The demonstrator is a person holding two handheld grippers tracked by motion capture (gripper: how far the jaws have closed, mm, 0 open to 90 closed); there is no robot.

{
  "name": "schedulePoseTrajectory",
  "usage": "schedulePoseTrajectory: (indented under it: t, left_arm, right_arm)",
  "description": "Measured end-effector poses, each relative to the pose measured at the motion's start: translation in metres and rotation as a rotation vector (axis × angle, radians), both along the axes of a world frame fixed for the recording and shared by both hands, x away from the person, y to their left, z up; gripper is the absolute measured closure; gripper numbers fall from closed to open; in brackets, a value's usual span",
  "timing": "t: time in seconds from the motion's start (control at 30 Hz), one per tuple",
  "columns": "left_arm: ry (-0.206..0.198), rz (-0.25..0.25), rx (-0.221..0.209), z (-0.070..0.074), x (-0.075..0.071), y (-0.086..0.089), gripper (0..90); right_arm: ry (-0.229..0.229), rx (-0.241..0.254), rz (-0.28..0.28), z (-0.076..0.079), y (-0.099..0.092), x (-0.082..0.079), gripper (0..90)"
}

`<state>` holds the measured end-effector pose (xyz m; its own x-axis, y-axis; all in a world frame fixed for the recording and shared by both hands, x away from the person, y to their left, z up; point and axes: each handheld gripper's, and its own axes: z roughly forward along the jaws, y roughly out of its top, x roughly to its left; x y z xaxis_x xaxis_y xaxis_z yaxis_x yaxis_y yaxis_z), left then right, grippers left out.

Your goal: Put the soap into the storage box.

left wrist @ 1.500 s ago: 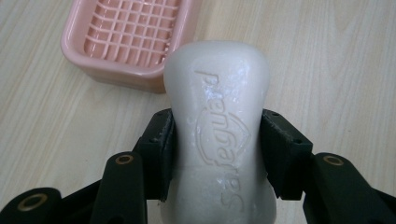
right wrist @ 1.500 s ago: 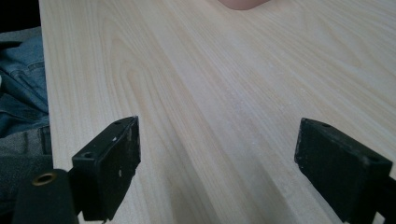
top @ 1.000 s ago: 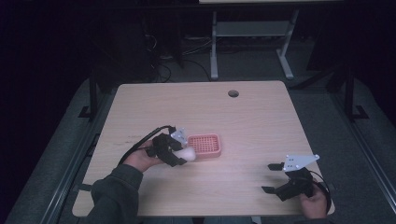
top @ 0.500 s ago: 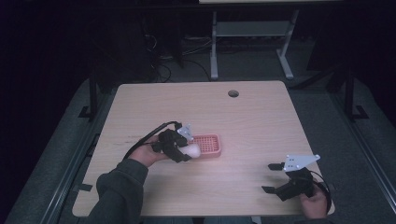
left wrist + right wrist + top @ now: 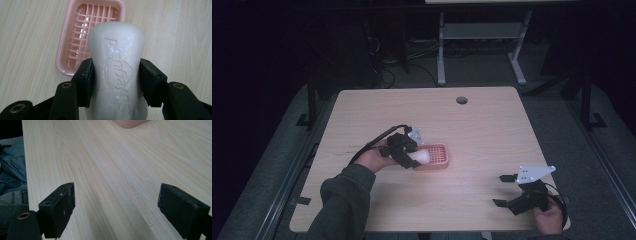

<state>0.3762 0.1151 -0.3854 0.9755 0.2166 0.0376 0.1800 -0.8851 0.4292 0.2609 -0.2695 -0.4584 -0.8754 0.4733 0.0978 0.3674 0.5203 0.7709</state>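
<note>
A white bar of soap (image 5: 117, 65) with embossed lettering is clamped between the two black jaws of my left gripper (image 5: 116, 75), held above the table. Just beyond it lies a pink slatted soap dish (image 5: 85, 35), empty. In the high view the left gripper (image 5: 412, 156) holds the soap (image 5: 421, 156) at the left end of the pink dish (image 5: 438, 156), near the table's middle. My right gripper (image 5: 504, 191) rests at the front right of the table, jaws wide apart with nothing between them; the right gripper view shows its fingers (image 5: 60, 207) over bare wood.
The wooden table (image 5: 492, 135) has a round cable hole (image 5: 461, 100) near its far edge. A pink corner of the dish (image 5: 130, 123) shows at the top of the right gripper view. Denim cloth (image 5: 11, 170) lies beyond the table's edge there.
My left gripper has carried the soap a little to the right, closer over the pink dish. The right gripper has stayed put.
</note>
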Motion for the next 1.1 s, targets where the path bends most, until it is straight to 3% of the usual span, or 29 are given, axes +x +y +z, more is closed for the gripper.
schedulePoseTrajectory:
  t: [0.33,0.6,0.93,1.1]
  left_arm:
    - [0.017,0.013,0.003,-0.006,0.015,-0.006,49.2]
    - [0.007,-0.006,0.005,-0.005,0.021,-0.02,49.2]
    - [0.023,0.003,-0.009,-0.012,0.029,-0.026,49.2]
    - [0.017,-0.004,0.009,-0.014,0.032,-0.032,49.2]
  right_arm:
    - [0.0,0.005,-0.001,0.0,-0.002,0.0,14.1]
    - [0.0,0.006,0.001,0.0,-0.001,0.0,14.1]
    - [-0.005,0.012,-0.007,0.001,-0.004,-0.001,14.0]
    - [0.0,0.01,-0.005,0.0,-0.003,-0.001,14.1]
